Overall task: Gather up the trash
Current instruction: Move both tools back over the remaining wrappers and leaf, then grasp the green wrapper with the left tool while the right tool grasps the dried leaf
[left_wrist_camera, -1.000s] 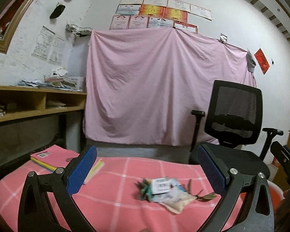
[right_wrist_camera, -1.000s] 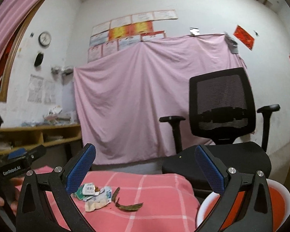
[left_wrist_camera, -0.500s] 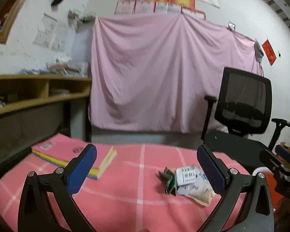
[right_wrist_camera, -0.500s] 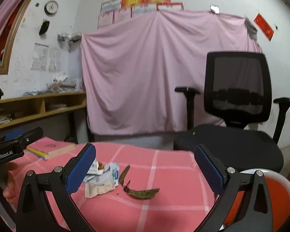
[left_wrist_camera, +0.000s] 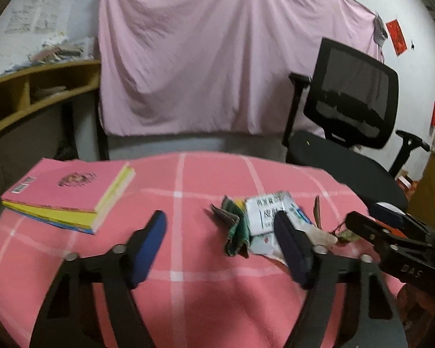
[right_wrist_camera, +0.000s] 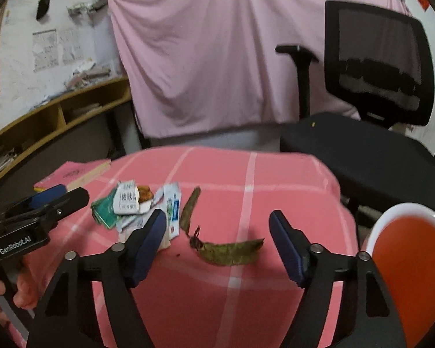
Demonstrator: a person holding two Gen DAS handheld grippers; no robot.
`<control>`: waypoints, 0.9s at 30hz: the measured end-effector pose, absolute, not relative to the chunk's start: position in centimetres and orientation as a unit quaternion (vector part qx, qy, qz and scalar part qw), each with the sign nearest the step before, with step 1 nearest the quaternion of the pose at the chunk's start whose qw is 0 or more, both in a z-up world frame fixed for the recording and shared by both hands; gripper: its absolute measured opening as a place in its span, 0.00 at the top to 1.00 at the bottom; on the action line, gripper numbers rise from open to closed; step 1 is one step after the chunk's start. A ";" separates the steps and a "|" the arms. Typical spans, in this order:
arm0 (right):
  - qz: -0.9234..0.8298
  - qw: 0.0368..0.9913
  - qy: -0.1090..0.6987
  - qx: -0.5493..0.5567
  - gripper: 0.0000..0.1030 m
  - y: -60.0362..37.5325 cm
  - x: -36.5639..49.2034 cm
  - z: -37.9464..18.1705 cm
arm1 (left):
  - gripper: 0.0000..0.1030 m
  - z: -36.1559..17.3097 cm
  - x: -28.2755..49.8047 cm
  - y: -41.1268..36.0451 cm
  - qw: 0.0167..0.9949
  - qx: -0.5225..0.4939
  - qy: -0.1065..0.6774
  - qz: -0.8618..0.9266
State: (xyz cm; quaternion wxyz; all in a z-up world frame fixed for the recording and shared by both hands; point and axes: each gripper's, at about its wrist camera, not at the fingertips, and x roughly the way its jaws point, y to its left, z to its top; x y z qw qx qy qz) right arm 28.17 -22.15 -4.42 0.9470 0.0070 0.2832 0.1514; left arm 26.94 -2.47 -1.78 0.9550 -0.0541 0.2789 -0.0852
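The left gripper [left_wrist_camera: 220, 243] is hovering over the pink checked tablecloth [left_wrist_camera: 188, 298], its jaws closing on nothing; the right gripper [right_wrist_camera: 217, 242] is closing too, a dry leaf [right_wrist_camera: 231, 250] lying between its fingers untouched; the wrappers [right_wrist_camera: 136, 206] are sitting just left of it; an orange bin [right_wrist_camera: 411, 264] is standing at the near right; a pink book [left_wrist_camera: 69, 191] is lying far left

Dim, even indoor light with no visible lamp; shadows are soft. Both fisheye views bend strongly toward black corners at 1, 5, 7 and 11 o'clock. Motion blur smears the hanging pink fabric sheet [left_wrist_camera: 217, 58] and the black mesh office chair [right_wrist_camera: 376, 66]; nearer things are sharper.
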 end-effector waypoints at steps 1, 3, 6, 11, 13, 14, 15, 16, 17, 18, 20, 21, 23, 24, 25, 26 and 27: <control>0.152 0.945 0.291 0.005 0.35 -22.0 28.4 -4.6 | 0.44 -2.0 27.2 -2.6 0.953 -0.054 0.286 -0.088; 0.151 0.939 0.308 -0.002 0.47 -21.7 28.9 -5.0 | 0.50 -2.5 28.0 -2.9 0.943 -0.054 0.312 -0.097; 0.156 0.930 0.332 -0.005 0.59 -21.3 29.5 -5.5 | 0.63 -3.3 29.2 -3.1 0.930 -0.057 0.347 -0.105; 0.167 0.926 0.339 -0.003 0.74 -21.2 29.7 -5.7 | 0.76 -3.5 29.7 -3.0 0.923 -0.067 0.361 -0.115; 0.173 0.923 0.343 -0.002 0.86 -21.1 29.8 -5.8 | 0.85 -3.2 29.6 -3.0 0.923 -0.069 0.359 -0.119; 0.176 0.922 0.345 -0.002 0.88 -21.1 29.8 -5.9 | 0.87 -3.2 29.5 -2.9 0.923 -0.070 0.357 -0.122; 0.177 0.922 0.345 -0.003 0.91 -21.0 29.8 -5.9 | 0.89 -3.1 29.5 -2.9 0.924 -0.071 0.356 -0.122; 0.178 0.922 0.344 -0.006 0.92 -20.9 29.7 -5.9 | 0.92 -3.0 29.4 -2.8 0.924 -0.073 0.354 -0.124; 0.178 0.923 0.341 -0.008 0.93 -20.8 29.6 -5.8 | 0.93 -2.9 29.3 -2.7 0.925 -0.075 0.351 -0.127; 0.178 0.924 0.338 -0.010 0.94 -20.8 29.5 -5.7 | 0.94 -2.8 29.1 -2.7 0.926 -0.076 0.347 -0.129; 0.179 0.926 0.332 -0.011 0.94 -20.8 29.3 -5.6 | 0.94 -2.5 28.8 -2.7 0.928 -0.076 0.339 -0.133; 0.178 0.928 0.328 -0.011 0.94 -20.9 29.2 -5.5 | 0.94 -2.3 28.6 -2.7 0.931 -0.075 0.332 -0.135; 0.176 0.934 0.311 -0.007 0.95 -21.1 28.7 -5.1 | 0.94 -2.0 28.1 -2.8 0.935 -0.072 0.318 -0.138; 0.175 0.936 0.305 -0.006 0.95 -21.2 28.5 -4.9 | 0.94 -1.8 27.8 -2.9 0.938 -0.070 0.310 -0.139; 0.174 0.939 0.297 -0.006 0.95 -21.2 28.2 -4.7 | 0.94 -1.5 27.3 -3.0 0.942 -0.066 0.299 -0.138; 0.176 0.942 0.285 -0.006 0.95 -21.3 27.8 -4.5 | 0.94 -1.3 27.0 -3.1 0.946 -0.061 0.289 -0.135; 0.177 0.945 0.274 -0.006 0.95 -21.3 27.5 -4.2 | 0.94 -1.2 26.8 -3.3 0.948 -0.058 0.282 -0.134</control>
